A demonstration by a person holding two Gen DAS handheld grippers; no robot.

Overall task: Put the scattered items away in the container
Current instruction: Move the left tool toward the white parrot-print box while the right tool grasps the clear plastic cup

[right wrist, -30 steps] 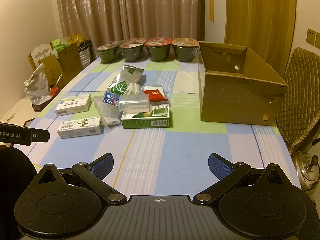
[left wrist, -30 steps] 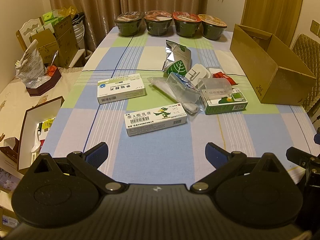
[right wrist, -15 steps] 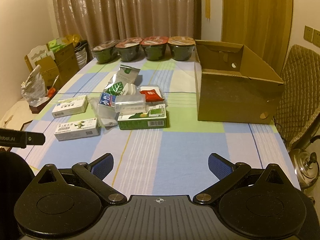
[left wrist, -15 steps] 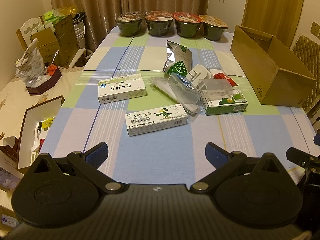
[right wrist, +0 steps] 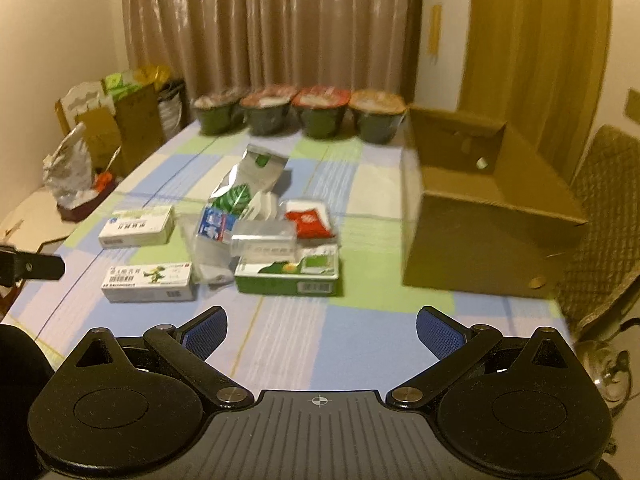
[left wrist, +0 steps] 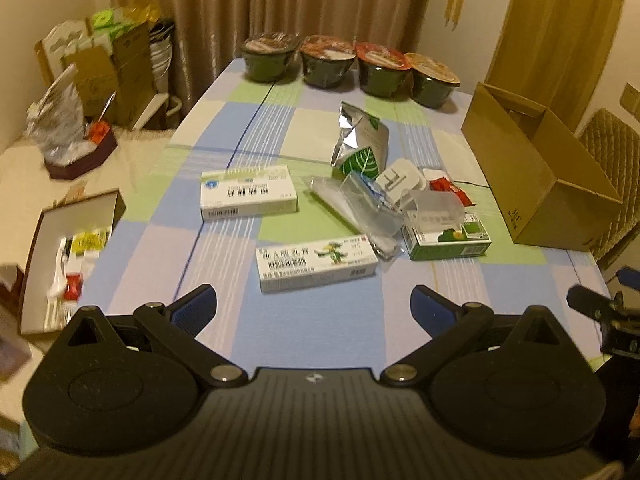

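Both grippers hang over the near edge of the tabletop [left wrist: 312,332]. The left gripper [left wrist: 314,306] has its jaws spread wide and holds nothing; the right gripper [right wrist: 320,326] is the same. The items [left wrist: 360,208] lie scattered in the middle of the tabletop: medicine boxes, a foil pouch, plastic packets. The cardboard box [right wrist: 480,208] stands at the right edge. Four bowls [left wrist: 348,66] line the far edge.

Your left wrist camera looks from the near table edge, angled down over the checked tablecloth [left wrist: 320,320], with the medicine boxes close ahead. Your right wrist camera sits further right, facing more level toward the curtain [right wrist: 280,20]. Both views share the item pile, the cardboard box [left wrist: 532,184] [right wrist: 480,216] and four noodle bowls.
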